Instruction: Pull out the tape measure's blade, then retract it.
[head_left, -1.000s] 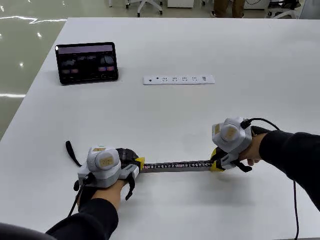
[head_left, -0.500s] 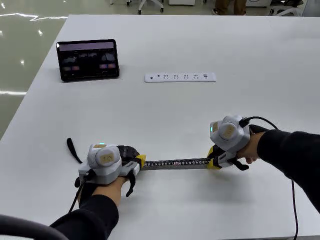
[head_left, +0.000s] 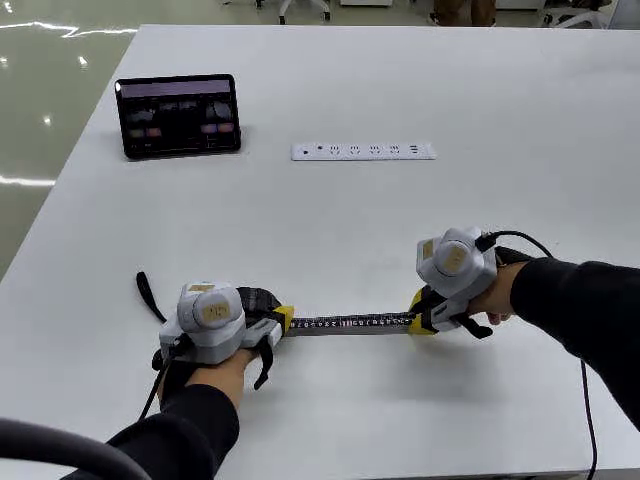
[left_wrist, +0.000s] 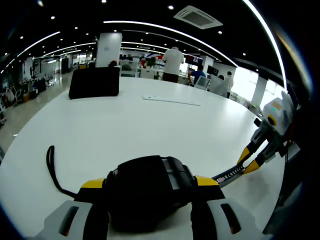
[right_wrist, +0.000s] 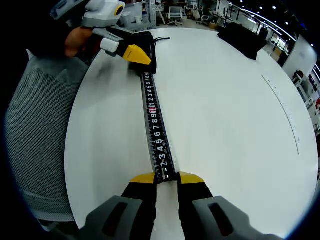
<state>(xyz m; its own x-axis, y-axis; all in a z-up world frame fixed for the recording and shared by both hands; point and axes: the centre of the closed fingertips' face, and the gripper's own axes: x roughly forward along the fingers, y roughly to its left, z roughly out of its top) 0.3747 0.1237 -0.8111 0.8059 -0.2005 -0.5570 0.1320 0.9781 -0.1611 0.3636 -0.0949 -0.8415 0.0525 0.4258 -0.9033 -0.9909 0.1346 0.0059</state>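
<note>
Near the front edge of the white table (head_left: 400, 90), the left gripper (head_left: 278, 322) has its jaws clamped around the black tape measure case (left_wrist: 149, 187). The dark numbered blade (right_wrist: 156, 132) lies flat along the tabletop, reaching the right gripper (right_wrist: 166, 178), whose narrow jaws pinch its tip.

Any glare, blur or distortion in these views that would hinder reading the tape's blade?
Head view: sharp, evenly lit, glare on the floor beyond the table; blade numerals too small to read. Left gripper view: strong fisheye bending, tape measure case dark and low in detail. Right gripper view: blade numerals crisp, table edge curved by the lens.
</note>
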